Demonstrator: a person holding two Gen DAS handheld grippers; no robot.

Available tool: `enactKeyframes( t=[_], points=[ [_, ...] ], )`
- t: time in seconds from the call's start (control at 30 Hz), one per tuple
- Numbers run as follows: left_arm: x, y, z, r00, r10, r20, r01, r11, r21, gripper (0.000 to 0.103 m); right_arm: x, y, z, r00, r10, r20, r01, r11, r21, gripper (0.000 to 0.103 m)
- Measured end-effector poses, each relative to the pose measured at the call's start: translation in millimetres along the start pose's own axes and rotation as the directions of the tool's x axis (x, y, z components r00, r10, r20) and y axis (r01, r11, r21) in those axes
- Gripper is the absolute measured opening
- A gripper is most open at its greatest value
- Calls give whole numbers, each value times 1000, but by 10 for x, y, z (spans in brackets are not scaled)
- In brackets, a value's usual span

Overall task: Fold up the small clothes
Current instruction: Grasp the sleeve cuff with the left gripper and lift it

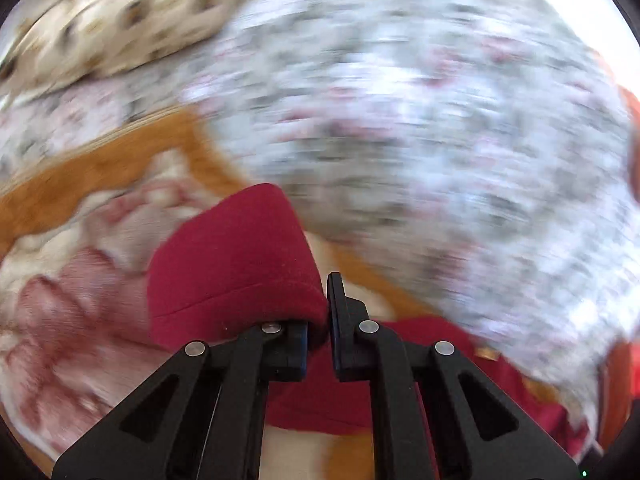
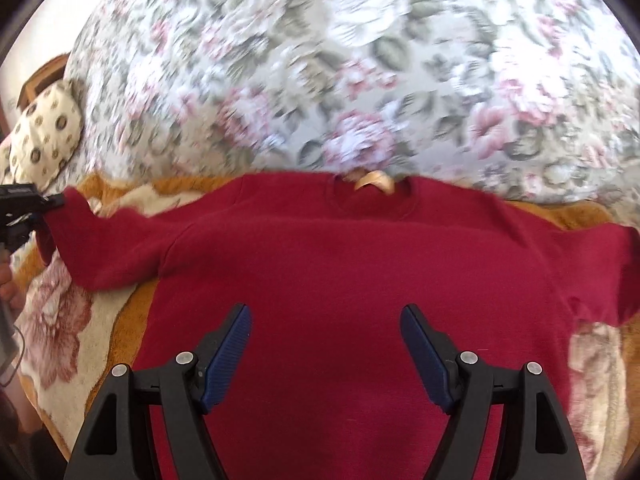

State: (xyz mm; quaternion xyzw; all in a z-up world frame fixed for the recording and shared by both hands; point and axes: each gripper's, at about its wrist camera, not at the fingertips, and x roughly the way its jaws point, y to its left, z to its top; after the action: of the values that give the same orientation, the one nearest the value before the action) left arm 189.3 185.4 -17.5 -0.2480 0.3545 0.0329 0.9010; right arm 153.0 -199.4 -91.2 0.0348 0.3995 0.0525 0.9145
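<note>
One red sweater [image 2: 320, 280] lies flat across the middle of the frame on a flowered blanket [image 2: 60, 320]. The left gripper [image 1: 326, 304] clenches its sleeve cuff [image 1: 236, 264]. The right gripper [image 2: 326, 320] hangs released over the chest. One spotted pillow [image 2: 44, 140] sits upper left.

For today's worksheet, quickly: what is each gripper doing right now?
Left gripper: closed on the sleeve cuff of the dark red knit sweater.
Right gripper: open, holding nothing, above the sweater's body.
</note>
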Motion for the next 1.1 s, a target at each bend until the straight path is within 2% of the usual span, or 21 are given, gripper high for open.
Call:
enactKeyframes(
  t=[0.13, 0.2, 0.27, 0.37, 0.43, 0.5, 0.6, 0.67, 0.7, 0.77, 0.83, 0.9, 0.97, 1.03, 1.1],
  points=[
    [-114, -970, -186, 987, -161, -28, 163, 978, 129, 7, -146, -294, 36, 1000, -21, 21, 20, 998, 65, 75],
    [-29, -1375, -311, 979, -195, -58, 202, 960, 191, 7, -219, -440, 25, 999, -32, 33, 28, 995, 91, 75],
    [107, -1777, -541, 974, -205, -95, 223, 940, 256, 7, -269, -589, -5, 998, -48, 40, 43, 993, 112, 75],
    [443, -2149, -965, 955, -214, -207, 269, 918, 291, 7, -318, -848, -68, 996, -84, 39, 78, 987, 144, 75],
    [677, -2320, -1278, 946, -191, -264, 275, 902, 332, 7, -328, -1047, -114, 993, -110, 32, 103, 979, 177, 75],
    [859, -2413, -1525, 929, -177, -326, 297, 882, 367, 7, -334, -1225, -147, 993, -119, 26, 110, 970, 217, 75],
    [900, -2474, -1772, 918, -121, -377, 299, 836, 460, 8, -332, -1388, -153, 993, -113, 19, 105, 961, 255, 75],
    [785, -2420, -1767, 911, -130, -390, 319, 822, 471, 12, -325, -1404, -129, 995, -94, 20, 86, 961, 261, 75],
    [717, -2365, -1701, 910, -140, -390, 325, 826, 460, 16, -316, -1385, -107, 997, -78, 26, 68, 963, 262, 75],
    [531, -2207, -1503, 918, -157, -363, 317, 842, 437, 51, -264, -1339, -53, 999, -28, 34, 18, 962, 272, 75],
    [358, -2023, -1338, 937, -171, -305, 296, 852, 432, 67, -190, -1272, 17, 999, -16, 33, 6, 963, 269, 75],
    [221, -1784, -1165, 961, -148, -234, 240, 865, 441, 68, -111, -1190, 112, 999, -16, 36, 7, 972, 235, 75],
    [191, -1569, -1086, 981, -78, -179, 155, 872, 464, 68, -49, -1148, 212, 999, -15, 32, 7, 976, 219, 75],
    [240, -1344, -1069, 987, -10, -163, 87, 877, 473, 68, -17, -1147, 273, 999, 19, 38, -28, 969, 244, 75],
    [316, -1125, -1110, 980, 11, -200, 81, 892, 445, 68, 70, -1163, 269, 1000, 22, 6, -23, 963, 269, 75]
  ],
)
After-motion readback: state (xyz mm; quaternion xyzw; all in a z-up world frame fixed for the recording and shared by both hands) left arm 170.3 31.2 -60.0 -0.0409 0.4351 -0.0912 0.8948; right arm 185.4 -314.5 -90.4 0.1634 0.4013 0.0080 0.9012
